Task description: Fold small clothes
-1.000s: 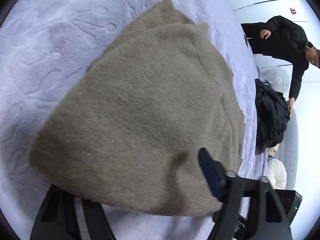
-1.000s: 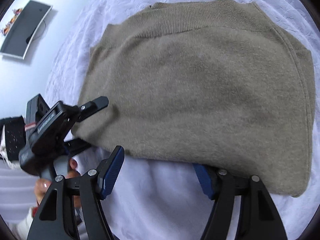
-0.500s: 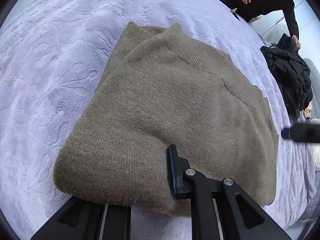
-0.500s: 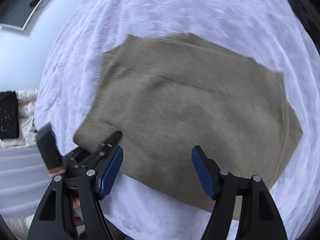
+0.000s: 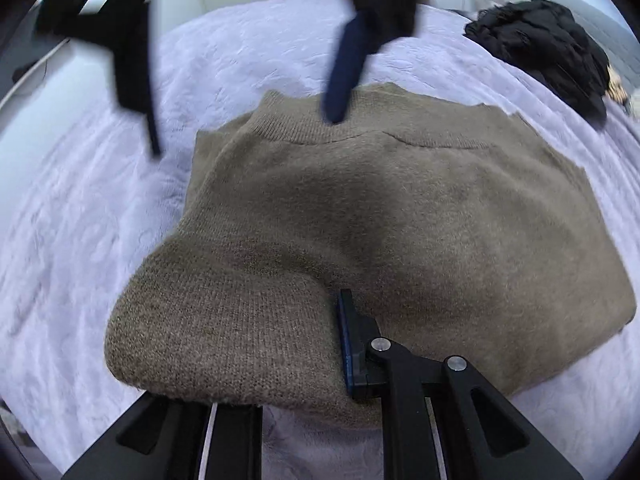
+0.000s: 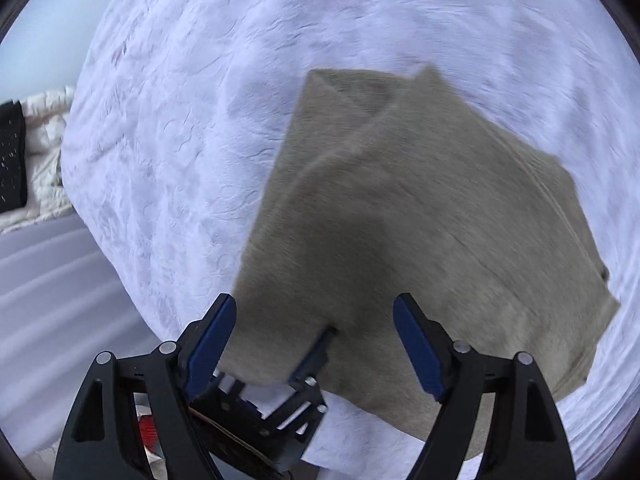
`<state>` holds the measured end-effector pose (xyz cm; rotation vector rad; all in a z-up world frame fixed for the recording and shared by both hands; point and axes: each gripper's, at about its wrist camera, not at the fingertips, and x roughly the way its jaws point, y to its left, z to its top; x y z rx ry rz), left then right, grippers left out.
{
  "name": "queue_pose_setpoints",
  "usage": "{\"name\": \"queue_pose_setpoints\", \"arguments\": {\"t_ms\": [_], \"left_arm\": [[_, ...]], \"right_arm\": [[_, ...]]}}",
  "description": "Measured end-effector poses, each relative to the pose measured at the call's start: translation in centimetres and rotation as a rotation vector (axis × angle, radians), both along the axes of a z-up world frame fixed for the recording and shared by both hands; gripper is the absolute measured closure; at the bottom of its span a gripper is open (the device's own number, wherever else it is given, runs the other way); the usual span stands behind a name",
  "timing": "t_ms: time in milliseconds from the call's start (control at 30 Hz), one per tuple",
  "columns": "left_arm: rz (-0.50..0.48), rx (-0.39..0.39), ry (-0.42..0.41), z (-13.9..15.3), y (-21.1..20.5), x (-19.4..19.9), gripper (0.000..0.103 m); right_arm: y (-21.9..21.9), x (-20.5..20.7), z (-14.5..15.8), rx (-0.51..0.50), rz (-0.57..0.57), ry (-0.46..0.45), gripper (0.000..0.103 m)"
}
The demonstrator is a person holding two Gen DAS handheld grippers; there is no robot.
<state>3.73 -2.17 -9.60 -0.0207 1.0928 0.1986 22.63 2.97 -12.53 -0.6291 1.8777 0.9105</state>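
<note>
On the bumpy white blanket (image 5: 100,200), our left gripper (image 5: 280,360) pinches the fuzzy folded brown sweater (image 5: 400,208); our right gripper (image 6: 314,344) hangs open.

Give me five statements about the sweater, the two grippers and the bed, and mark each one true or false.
1. The left gripper has a corner of the olive sweater between its fingers. True.
2. The right gripper is shut on the sweater. False: its jaws are spread wide and hold nothing; it is above the sweater.
3. The sweater lies on a pale lilac textured blanket. True.
4. The sweater is spread out flat in a single layer. False: it is folded, with stacked layers showing at its far corner.
5. A dark garment pile rests on top of the sweater. False: it lies apart, near the blanket's far edge.
</note>
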Motion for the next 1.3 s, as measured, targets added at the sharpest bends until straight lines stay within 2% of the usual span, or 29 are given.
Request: {"name": "queue_pose_setpoints", "arguments": {"t_ms": [267,433,567,600,633,667,700,767,867,967,1133,1300], "left_arm": [[-0.079,0.097,-0.012,-0.2,-1.2,0.1,0.086],[-0.096,0.115,-0.008,-0.1,-1.4,-0.2,0.086],[-0.108,0.134,-0.004,-0.1,-1.8,-0.2,0.086],[-0.112,0.135,-0.003,-0.1,-1.9,-0.2,0.086],[-0.114,0.133,-0.002,0.1,-1.9,-0.2,0.086],[-0.115,0.13,-0.002,0.2,-1.9,0.0,0.086],[-0.117,0.127,-0.005,0.5,-2.0,0.2,0.086],[-0.12,0.121,-0.013,1.2,-2.0,0.4,0.086],[-0.14,0.12,-0.042,2.9,-2.8,0.5,0.086],[-0.193,0.146,-0.083,4.8,-4.5,0.9,0.086],[-0.352,0.188,-0.144,7.7,-10.1,2.0,0.086],[-0.526,0.185,-0.146,8.3,-17.0,2.8,0.086]], "right_arm": [[6.1,-3.2,-4.1,-0.179,0.144,-0.005,0.018],[7.9,-5.5,-6.6,-0.302,0.243,-0.085,0.018],[7.6,-6.3,-8.1,-0.365,0.324,-0.152,0.018],[7.3,-6.2,-8.1,-0.362,0.33,-0.152,0.025],[6.9,-6.0,-8.0,-0.352,0.335,-0.158,0.036],[6.4,-5.5,-7.5,-0.341,0.332,-0.176,0.068],[5.9,-4.8,-6.8,-0.318,0.304,-0.179,0.075],[4.5,-3.5,-4.7,-0.206,0.241,-0.145,0.082],[1.4,-1.6,-0.6,-0.049,0.144,-0.142,0.087],[-2.8,0.3,3.6,0.058,0.069,-0.196,0.088],[-10.3,3.4,9.1,0.147,-0.061,-0.27,0.089],[-19.7,6.3,11.5,0.182,-0.222,-0.318,0.089]]}}
